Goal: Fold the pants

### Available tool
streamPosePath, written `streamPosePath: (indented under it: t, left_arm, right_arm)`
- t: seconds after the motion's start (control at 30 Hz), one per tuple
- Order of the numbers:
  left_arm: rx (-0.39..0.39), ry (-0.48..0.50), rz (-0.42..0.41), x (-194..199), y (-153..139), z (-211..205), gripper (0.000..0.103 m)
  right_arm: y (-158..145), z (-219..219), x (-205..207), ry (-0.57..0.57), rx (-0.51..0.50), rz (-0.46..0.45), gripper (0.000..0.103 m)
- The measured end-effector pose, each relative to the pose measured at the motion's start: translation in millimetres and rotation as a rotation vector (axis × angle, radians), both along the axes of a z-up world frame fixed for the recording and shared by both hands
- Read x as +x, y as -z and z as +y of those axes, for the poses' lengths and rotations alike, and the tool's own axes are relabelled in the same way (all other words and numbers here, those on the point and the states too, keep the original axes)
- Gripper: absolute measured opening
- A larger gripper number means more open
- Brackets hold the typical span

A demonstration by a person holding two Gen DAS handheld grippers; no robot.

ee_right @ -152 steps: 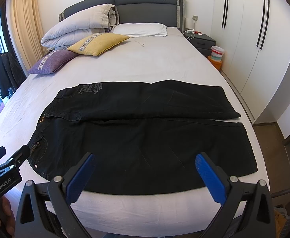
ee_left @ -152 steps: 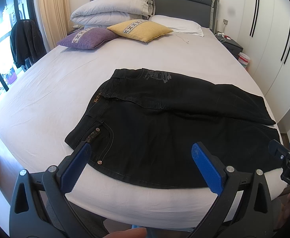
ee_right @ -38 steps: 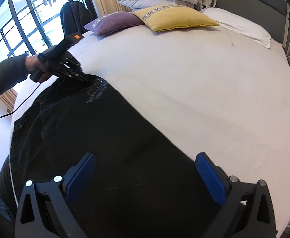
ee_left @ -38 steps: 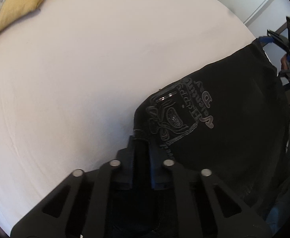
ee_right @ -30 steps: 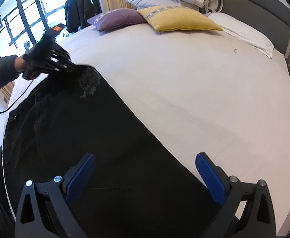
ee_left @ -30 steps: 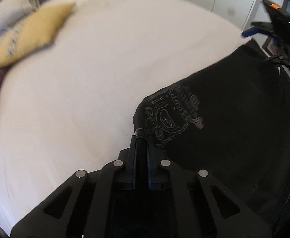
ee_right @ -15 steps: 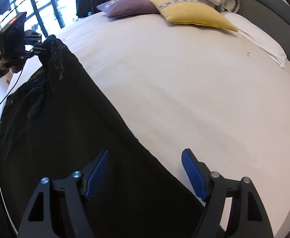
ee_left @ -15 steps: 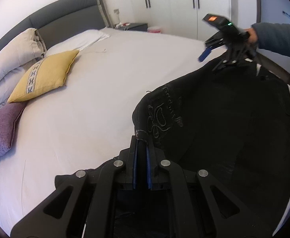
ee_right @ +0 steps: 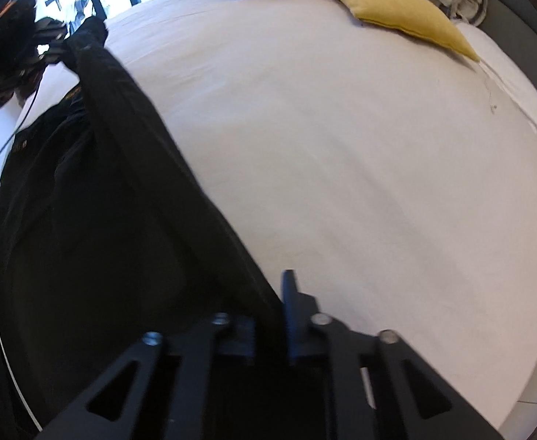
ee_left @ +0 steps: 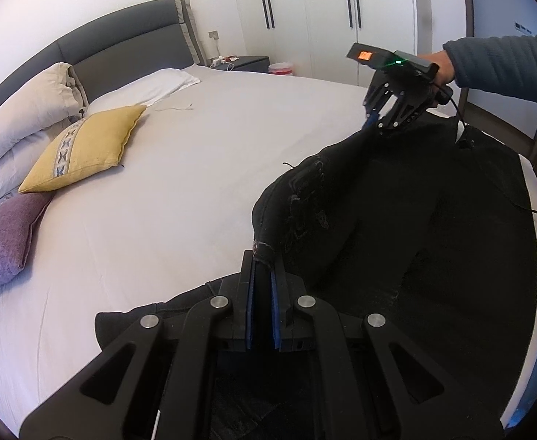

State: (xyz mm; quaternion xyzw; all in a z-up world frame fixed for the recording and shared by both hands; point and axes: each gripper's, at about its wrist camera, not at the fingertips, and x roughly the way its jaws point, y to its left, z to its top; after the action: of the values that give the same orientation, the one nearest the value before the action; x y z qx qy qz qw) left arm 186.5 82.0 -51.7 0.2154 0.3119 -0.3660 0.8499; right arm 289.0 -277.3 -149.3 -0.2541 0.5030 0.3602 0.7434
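Observation:
Black pants lie along the near edge of the white bed, their far edge lifted into a ridge. My left gripper is shut on the waistband corner beside the printed pocket and holds it above the sheet. Across the bed, my right gripper pinches the leg end of the same edge. In the right wrist view the right gripper has its jaws closing with the pants fabric between them. The left gripper shows far off at the other end.
A yellow cushion, a purple cushion and white pillows lie by the grey headboard. White wardrobe doors and a nightstand stand behind. A person's sleeve reaches in from the right.
My right gripper went from wide open to closed on the pants' leg end. My left gripper rose and pulled back with the waistband corner, lifting the far edge off the bed.

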Motion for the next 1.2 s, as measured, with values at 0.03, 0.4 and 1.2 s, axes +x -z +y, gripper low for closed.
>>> streamPosePath:
  t: [0.03, 0.4, 1.2]
  left_arm:
    - [-0.002, -0.003, -0.002, -3, -2, 0, 0.006]
    - [0.005, -0.021, -0.027, -77, -32, 13, 0.006]
    - [0.047, -0.078, 0.07, -298, 46, 58, 0.006]
  right_arm:
    - [-5, -1, -5, -0.002, -0.008, -0.016, 0.009]
    - [-55, -1, -96, -0.012, -0.077, -0.178, 0.003]
    - [-3, 60, -290, -0.015, -0.18, -0.237, 0.003]
